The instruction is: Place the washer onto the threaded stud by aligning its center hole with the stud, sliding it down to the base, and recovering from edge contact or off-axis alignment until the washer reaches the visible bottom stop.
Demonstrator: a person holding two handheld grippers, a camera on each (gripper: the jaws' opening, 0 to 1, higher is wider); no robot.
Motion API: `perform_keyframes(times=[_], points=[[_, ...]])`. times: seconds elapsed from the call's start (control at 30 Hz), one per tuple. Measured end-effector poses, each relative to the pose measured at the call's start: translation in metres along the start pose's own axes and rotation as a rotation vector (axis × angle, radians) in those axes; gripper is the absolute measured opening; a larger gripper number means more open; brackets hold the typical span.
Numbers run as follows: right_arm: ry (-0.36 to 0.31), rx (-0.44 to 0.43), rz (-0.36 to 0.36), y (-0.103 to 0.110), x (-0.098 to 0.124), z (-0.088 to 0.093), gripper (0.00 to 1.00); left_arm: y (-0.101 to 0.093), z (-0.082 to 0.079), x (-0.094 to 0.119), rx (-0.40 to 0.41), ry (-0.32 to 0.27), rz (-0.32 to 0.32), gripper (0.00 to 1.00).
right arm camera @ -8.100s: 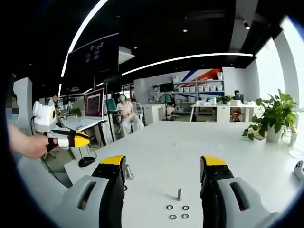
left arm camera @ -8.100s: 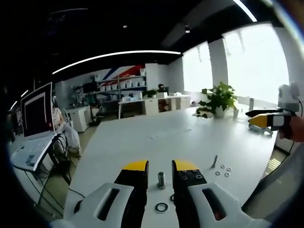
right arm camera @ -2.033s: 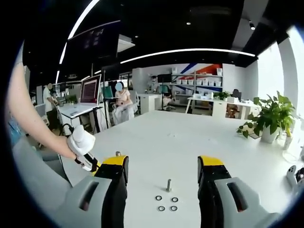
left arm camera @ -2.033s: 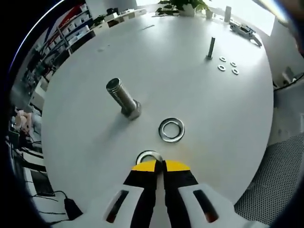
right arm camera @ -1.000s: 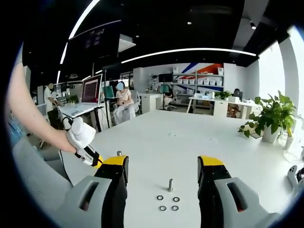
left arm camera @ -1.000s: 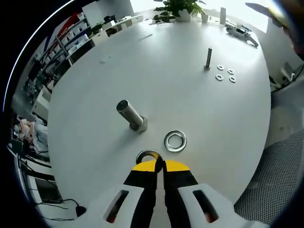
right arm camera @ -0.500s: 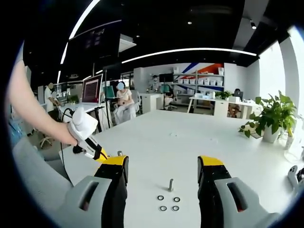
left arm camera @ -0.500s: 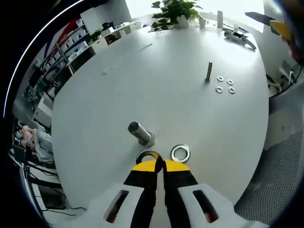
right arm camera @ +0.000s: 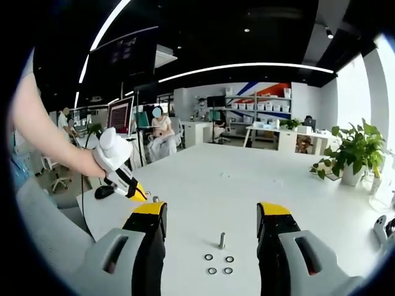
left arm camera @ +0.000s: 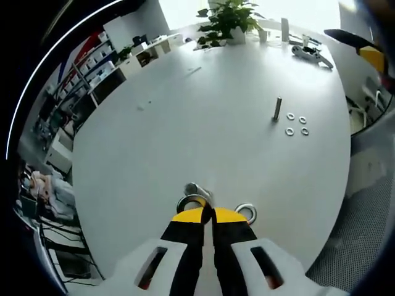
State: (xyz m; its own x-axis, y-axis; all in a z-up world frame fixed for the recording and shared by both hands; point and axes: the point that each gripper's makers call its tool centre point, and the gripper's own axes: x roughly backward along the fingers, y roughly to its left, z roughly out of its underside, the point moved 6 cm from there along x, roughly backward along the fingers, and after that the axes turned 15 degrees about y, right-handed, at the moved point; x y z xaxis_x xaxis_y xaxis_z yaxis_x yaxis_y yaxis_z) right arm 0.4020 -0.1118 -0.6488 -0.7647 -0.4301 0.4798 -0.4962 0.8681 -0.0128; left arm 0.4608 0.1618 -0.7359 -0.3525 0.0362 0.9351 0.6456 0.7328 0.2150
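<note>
My left gripper (left arm camera: 207, 213) is shut on the edge of a steel washer (left arm camera: 191, 201), which I hold above the white table (left arm camera: 185, 111). Just beyond the washer, the large threaded stud (left arm camera: 193, 188) shows nearly end-on, and whether they touch I cannot tell. A second large washer (left arm camera: 246, 213) lies flat beside my right jaw. In the right gripper view the left gripper (right arm camera: 126, 177) hangs over that stud (right arm camera: 154, 198) in a person's hand. My right gripper (right arm camera: 212, 214) stands open over the table, holding nothing.
A thin stud (left arm camera: 277, 109) (right arm camera: 222, 239) stands farther out with several small washers (left arm camera: 296, 123) (right arm camera: 219, 264) beside it. A potted plant (left arm camera: 229, 15) and a grey tool (left arm camera: 307, 52) are at the far end. A monitor (right arm camera: 121, 132) and seated people (right arm camera: 162, 139) are beyond the table.
My left gripper has carried the washer over the large stud, which now shows end-on just past the jaw tips. The right gripper's view is unchanged.
</note>
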Motion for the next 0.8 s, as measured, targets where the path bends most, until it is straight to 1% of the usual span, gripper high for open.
perform_keyframes(times=[0.37,0.8], points=[[0.000,-0.001,0.004,-0.001,0.000,0.000,0.61,0.007,-0.014,0.000,-0.028,0.002,-0.006,0.02],[0.003,0.003,0.001,-0.001,0.000,0.001,0.61,0.008,-0.017,-0.004,-0.051,0.028,0.008,0.02]])
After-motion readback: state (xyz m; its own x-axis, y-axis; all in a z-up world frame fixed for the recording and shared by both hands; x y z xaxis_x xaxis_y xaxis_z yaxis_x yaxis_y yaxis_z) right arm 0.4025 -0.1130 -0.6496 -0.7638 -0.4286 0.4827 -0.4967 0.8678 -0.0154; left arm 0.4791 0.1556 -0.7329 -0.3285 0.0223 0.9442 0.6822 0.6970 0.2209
